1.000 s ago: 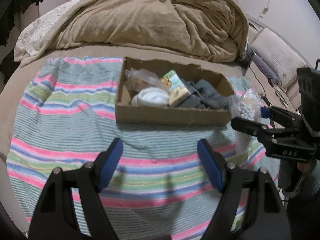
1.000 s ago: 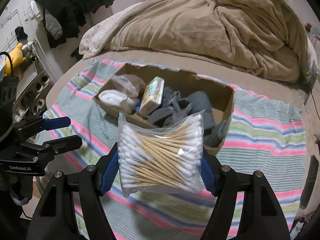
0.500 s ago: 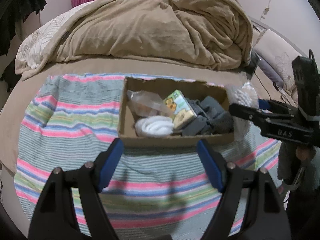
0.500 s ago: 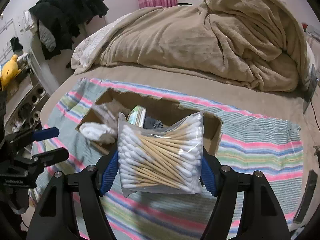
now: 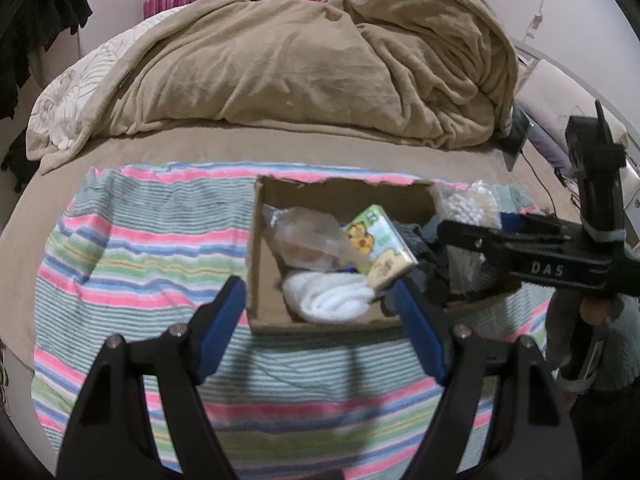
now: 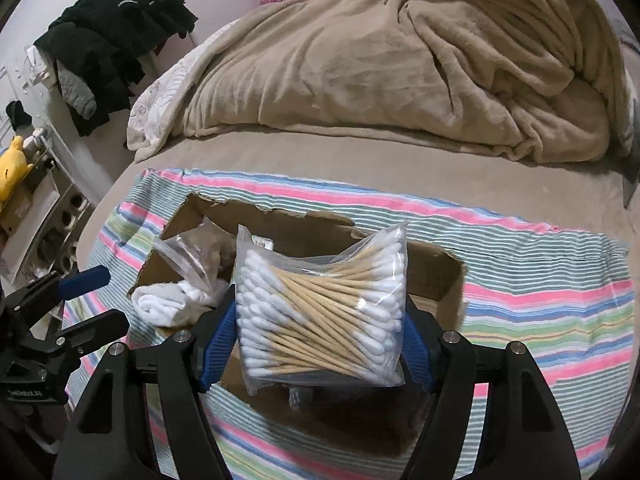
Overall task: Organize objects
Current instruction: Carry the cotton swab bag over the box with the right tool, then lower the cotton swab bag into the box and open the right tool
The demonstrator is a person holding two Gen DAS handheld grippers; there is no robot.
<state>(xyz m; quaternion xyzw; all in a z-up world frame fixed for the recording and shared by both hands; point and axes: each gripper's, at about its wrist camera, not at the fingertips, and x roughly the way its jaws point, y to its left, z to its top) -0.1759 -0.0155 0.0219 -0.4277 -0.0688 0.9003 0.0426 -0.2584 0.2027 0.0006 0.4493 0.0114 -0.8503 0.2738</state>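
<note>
My right gripper is shut on a clear bag of cotton swabs and holds it over the right part of a shallow cardboard box. In the left wrist view the box holds a clear plastic bag, a rolled white sock, a small carton with a cartoon print and dark grey socks, mostly hidden. The swab bag and the right gripper show at the box's right end. My left gripper is open and empty, just in front of the box.
The box sits on a striped towel spread on a bed. A bunched tan blanket lies behind. Dark clothes hang at the left wall, with a shelf and a yellow plush below them.
Both grippers rose and pulled back. The right gripper carried the swab bag from the box's right side to over the box's right end. The left gripper stayed open.
</note>
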